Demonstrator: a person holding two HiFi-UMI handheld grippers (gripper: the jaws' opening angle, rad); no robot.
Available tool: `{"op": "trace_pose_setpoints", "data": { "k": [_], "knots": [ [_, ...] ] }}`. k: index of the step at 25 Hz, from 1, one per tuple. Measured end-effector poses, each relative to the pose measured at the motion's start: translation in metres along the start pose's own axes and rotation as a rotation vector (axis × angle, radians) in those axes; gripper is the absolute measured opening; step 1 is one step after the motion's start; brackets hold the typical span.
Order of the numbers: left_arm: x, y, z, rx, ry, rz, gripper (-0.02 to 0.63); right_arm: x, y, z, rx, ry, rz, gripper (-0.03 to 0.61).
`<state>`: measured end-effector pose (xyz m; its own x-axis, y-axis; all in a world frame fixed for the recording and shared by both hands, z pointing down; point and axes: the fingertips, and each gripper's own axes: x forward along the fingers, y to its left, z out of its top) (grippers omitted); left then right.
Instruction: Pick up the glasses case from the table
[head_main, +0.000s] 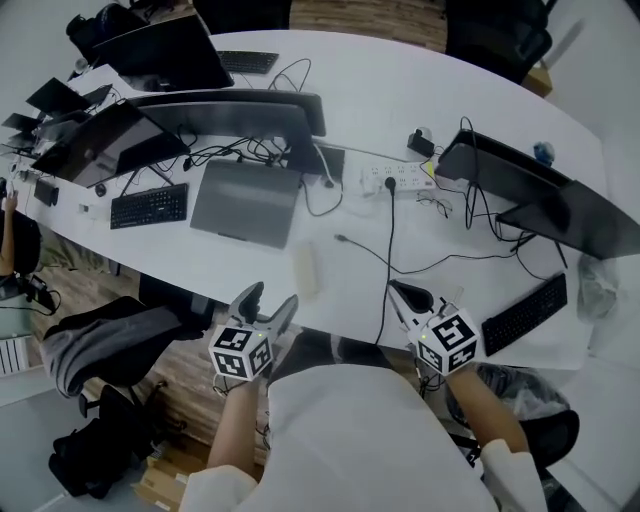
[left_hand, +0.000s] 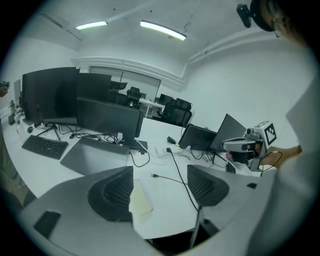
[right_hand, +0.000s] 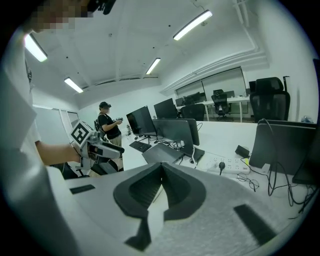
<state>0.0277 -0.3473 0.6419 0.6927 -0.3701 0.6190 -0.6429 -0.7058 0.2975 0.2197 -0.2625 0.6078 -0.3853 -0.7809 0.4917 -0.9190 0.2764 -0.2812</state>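
The glasses case (head_main: 306, 268) is a pale cream oblong lying flat on the white table (head_main: 350, 90), near its front edge. My left gripper (head_main: 275, 297) hovers just in front of the case with its jaws open. In the left gripper view the case (left_hand: 140, 200) lies on the table between the two dark pads (left_hand: 116, 192), close to the left one, and neither pad presses on it. My right gripper (head_main: 405, 295) is at the table edge to the right of the case. Its jaws (right_hand: 161, 167) are shut with nothing between them.
A closed grey laptop (head_main: 245, 200) and a black keyboard (head_main: 148, 206) lie behind the case on the left. A black cable (head_main: 385, 270) runs to a power strip (head_main: 395, 180), with a pair of glasses (head_main: 433, 205) beside it. Monitors (head_main: 230, 115) line the back. A person (right_hand: 109, 131) stands far off.
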Motion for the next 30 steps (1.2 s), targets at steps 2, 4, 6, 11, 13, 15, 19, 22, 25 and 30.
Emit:
{"op": "trace_pose_setpoints", "data": {
  "k": [2, 4, 6, 11, 13, 15, 19, 22, 25, 30],
  "knots": [
    [0.008, 0.005, -0.004, -0.005, 0.029, -0.015, 0.328, 0.002, 0.0, -0.001, 0.011, -0.001, -0.019, -0.003],
    [0.017, 0.01, -0.009, -0.016, 0.056, -0.03, 0.341, 0.005, 0.0, -0.002, 0.021, 0.0, -0.035, -0.003],
    [0.027, 0.014, -0.016, -0.027, 0.087, -0.049, 0.342, 0.007, 0.0, -0.006, 0.033, 0.004, -0.053, -0.003],
    [0.053, 0.026, -0.037, -0.027, 0.167, -0.079, 0.342, 0.014, 0.0, -0.016, 0.073, 0.012, -0.098, -0.003],
    [0.063, 0.031, -0.046, -0.019, 0.196, -0.073, 0.344, 0.016, 0.001, -0.021, 0.093, 0.015, -0.114, -0.003],
    [0.073, 0.036, -0.057, -0.024, 0.225, -0.065, 0.348, 0.018, 0.002, -0.027, 0.115, 0.019, -0.131, -0.003],
    [0.096, 0.043, -0.078, -0.037, 0.275, -0.054, 0.351, 0.023, 0.003, -0.037, 0.153, 0.022, -0.156, -0.003],
    [0.112, 0.046, -0.092, -0.033, 0.314, -0.049, 0.356, 0.029, 0.004, -0.046, 0.174, 0.032, -0.172, -0.003],
    [0.127, 0.05, -0.106, -0.025, 0.352, -0.036, 0.362, 0.035, 0.003, -0.056, 0.194, 0.047, -0.181, -0.003],
    [0.151, 0.057, -0.128, -0.046, 0.412, -0.015, 0.373, 0.043, 0.004, -0.071, 0.224, 0.069, -0.188, -0.003]
  ]
}}
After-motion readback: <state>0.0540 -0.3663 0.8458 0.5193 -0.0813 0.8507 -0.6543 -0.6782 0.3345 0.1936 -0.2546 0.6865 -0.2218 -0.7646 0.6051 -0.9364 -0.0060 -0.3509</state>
